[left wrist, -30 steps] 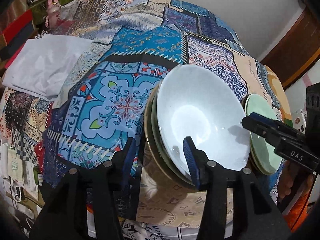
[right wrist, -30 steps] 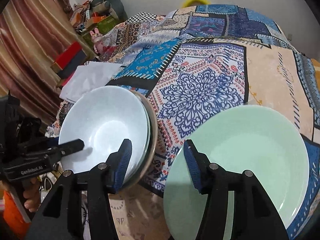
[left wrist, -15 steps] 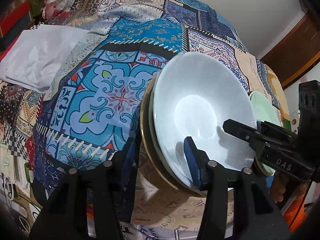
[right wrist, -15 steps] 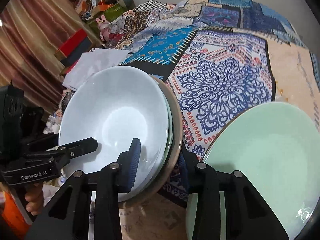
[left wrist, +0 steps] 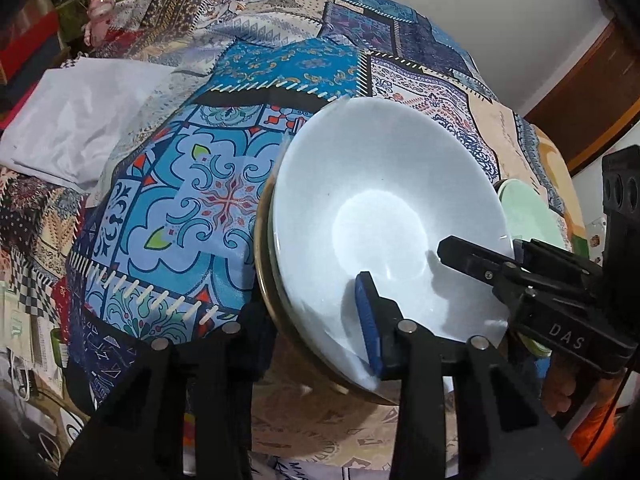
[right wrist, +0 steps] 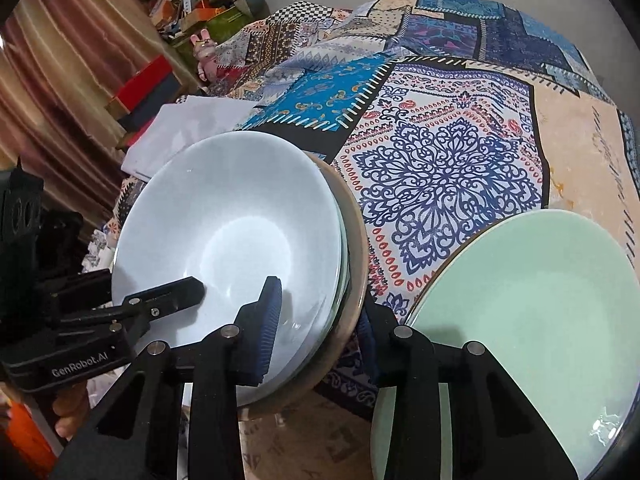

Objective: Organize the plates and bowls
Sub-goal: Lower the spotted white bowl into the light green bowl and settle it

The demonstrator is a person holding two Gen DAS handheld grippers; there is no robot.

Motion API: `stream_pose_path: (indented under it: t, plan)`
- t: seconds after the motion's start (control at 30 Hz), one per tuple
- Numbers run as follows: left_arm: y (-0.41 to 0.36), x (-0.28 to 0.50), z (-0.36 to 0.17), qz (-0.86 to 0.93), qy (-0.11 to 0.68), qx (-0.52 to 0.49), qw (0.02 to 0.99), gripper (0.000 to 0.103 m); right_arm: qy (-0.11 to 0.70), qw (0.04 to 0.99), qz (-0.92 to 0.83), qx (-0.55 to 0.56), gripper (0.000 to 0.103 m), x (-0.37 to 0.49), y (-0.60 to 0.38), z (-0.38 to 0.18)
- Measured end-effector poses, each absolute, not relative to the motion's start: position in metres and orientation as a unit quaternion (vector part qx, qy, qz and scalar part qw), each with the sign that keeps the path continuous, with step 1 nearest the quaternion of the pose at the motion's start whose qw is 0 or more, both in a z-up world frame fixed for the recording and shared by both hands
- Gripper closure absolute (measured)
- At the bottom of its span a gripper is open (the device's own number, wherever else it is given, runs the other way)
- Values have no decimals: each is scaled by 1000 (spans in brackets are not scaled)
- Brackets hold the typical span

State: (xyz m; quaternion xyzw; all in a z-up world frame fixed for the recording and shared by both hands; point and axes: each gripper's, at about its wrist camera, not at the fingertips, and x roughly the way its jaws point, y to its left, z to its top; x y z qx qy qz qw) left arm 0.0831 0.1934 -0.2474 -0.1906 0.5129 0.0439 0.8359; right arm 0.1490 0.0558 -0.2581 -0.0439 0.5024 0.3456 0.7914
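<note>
My left fingers (left wrist: 312, 326) straddle the near rim of the stacked white bowl (left wrist: 384, 216), low centre of the frame, open around it. My right fingers (right wrist: 318, 328) do the same from the other side, beside the green plate (right wrist: 532, 304) lower right. Labels read "DAS" (left wrist: 566, 340) and "GenRobot.AI" (right wrist: 78, 366). Everything sits on the patchwork-covered surface (right wrist: 448, 160).
</note>
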Motion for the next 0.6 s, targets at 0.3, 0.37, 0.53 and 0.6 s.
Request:
stream_pose_path:
  t: [0.3,0.37,0.53,0.6]
  plan:
    - [193,86,-244,48,512,-181,838,66,506,791,343,-32,74,149,54,-258]
    - [192,86,-243,50,512,-179,839,67,508,790,343,-28,74,149,53,-258]
    - [190,88,-239,53,510,-175,840,67,509,790,341,-20,74,149,50,-255]
    - [189,87,-237,52,508,-174,842,67,506,792,340,-17,74,148,48,-253]
